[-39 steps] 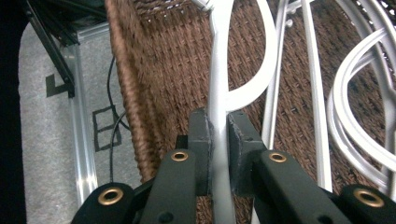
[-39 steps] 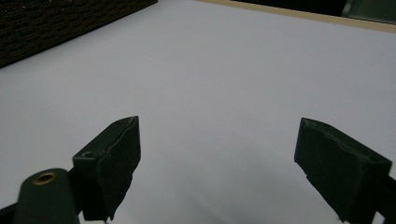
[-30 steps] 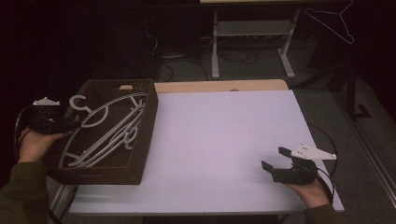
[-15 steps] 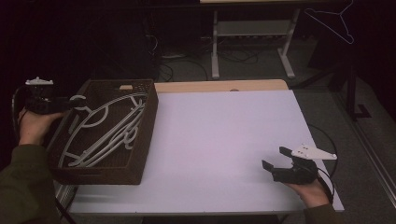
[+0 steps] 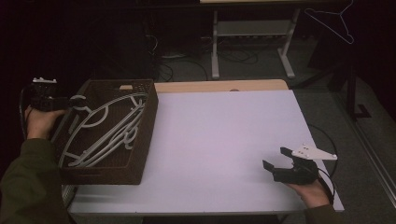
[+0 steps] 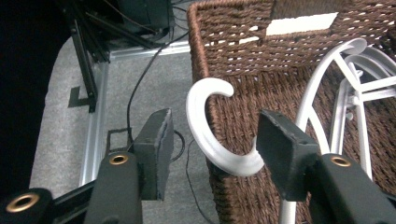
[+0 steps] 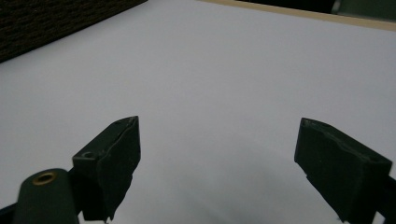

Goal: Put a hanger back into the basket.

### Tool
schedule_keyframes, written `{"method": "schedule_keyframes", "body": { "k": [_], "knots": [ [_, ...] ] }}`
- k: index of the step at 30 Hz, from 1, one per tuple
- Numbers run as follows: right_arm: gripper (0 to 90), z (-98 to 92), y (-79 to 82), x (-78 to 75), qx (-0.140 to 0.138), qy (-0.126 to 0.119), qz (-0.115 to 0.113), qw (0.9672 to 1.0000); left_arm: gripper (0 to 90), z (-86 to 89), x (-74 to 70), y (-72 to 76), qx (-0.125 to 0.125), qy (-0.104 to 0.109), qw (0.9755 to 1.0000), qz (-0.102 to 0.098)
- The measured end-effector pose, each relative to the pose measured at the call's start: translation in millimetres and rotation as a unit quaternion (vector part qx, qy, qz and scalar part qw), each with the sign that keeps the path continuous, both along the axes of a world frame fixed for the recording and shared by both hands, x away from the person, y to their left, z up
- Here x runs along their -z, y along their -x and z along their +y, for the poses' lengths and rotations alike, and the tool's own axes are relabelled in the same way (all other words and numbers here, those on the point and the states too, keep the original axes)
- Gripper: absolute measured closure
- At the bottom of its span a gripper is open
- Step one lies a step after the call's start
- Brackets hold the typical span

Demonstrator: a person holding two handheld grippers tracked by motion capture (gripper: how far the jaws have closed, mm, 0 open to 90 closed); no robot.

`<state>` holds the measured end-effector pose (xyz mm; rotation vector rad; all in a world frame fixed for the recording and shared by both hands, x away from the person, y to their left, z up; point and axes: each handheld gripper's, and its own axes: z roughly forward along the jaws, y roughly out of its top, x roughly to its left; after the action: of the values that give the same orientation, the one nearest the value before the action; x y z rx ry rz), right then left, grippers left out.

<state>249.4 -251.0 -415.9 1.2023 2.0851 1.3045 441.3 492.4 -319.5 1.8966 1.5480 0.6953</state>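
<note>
A: Left gripper (image 6: 210,154) at the wicker basket's (image 5: 140,135) left rim, jaws just been opening – white hanger hook (image 6: 205,126) between them, pads off it, so released. Rest of the hanger (image 5: 100,128) lying in the basket with the others

B: Right gripper (image 7: 224,163)?

A: Spread wide over bare white table (image 5: 224,140), holding nothing

B: Risks?

A: Closing off-centre could pinch the rim weave along with the hook – or lifting could snag tangled hangers and drag the basket

Room dim, background near black; only the white table (image 5: 224,140) catches light. High view grainy. Jaws in the right gripper view soft, out of focus.
</note>
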Motion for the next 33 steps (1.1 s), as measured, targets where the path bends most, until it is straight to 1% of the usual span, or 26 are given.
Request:
{"method": "schedule_keyframes", "body": {
  "k": [1,2,3,5,6,10,11,13,14,19,21,24,30,33],
  "knots": [
    [13.7,-0.1,0.0,-0.1,0.0,0.0,0.0,1.0,47.5,-0.2,1.1,-0.7,-0.003,0.002,1.0,0.001],
    [13.7,-0.2,0.0,-0.1,0.001,-0.001,0.0,1.0,48.2,0.4,2.3,-1.7,-0.002,-0.003,1.0,0.006],
    [13.7,-0.4,-0.2,0.1,0.002,-0.001,0.0,1.0,51.5,0.3,3.1,-2.1,0.0,-0.002,1.0,0.009],
    [13.7,-1.0,-0.3,0.3,0.002,0.0,0.002,1.0,53.7,0.9,5.2,-3.0,-0.002,-0.002,0.9999,0.013],
    [13.7,-0.9,-0.2,0.5,0.003,-0.001,0.003,1.0,56.8,1.8,6.7,-3.7,-0.002,0.003,0.9999,0.015],
    [13.7,-1.1,-0.3,0.8,0.004,-0.001,0.004,1.0,60.8,2.0,9.9,-6.1,-0.001,0.016,0.9998,0.016],
    [13.7,-1.3,-0.6,1.0,0.004,-0.001,0.002,1.0,61.2,2.0,10.2,-6.3,-0.002,0.017,0.9997,0.016],
    [13.7,-1.6,-0.7,1.0,0.005,-0.001,0.002,1.0,63.7,3.9,9.9,-6.3,-0.007,0.028,0.9995,0.015],
    [13.7,-1.7,-0.5,0.7,0.005,-0.001,0.002,1.0,64.9,4.5,9.3,-5.9,-0.009,0.03,0.9994,0.015],
    [13.8,-1.6,-0.5,0.4,0.008,-0.002,0.001,1.0,69.2,5.1,5.8,-3.7,-0.011,0.04,0.9991,0.003],
    [13.8,-1.3,-0.5,0.4,0.008,-0.001,0.001,1.0,69.9,4.4,4.1,-2.9,-0.008,0.038,0.9992,0.0],
    [13.8,-1.2,-0.5,0.3,0.007,0.0,0.002,1.0,70.8,3.7,1.3,-0.9,-0.006,0.044,0.999,-0.002],
    [13.8,-1.6,-0.4,-0.3,0.006,-0.001,-0.002,1.0,73.0,-0.1,-7.5,5.0,0.007,0.051,0.9986,-0.013],
    [13.8,-2.1,0.0,-1.5,0.004,-0.002,-0.004,1.0,74.3,-2.6,-12.6,8.5,0.015,0.061,0.9978,-0.02]
  ]
}}
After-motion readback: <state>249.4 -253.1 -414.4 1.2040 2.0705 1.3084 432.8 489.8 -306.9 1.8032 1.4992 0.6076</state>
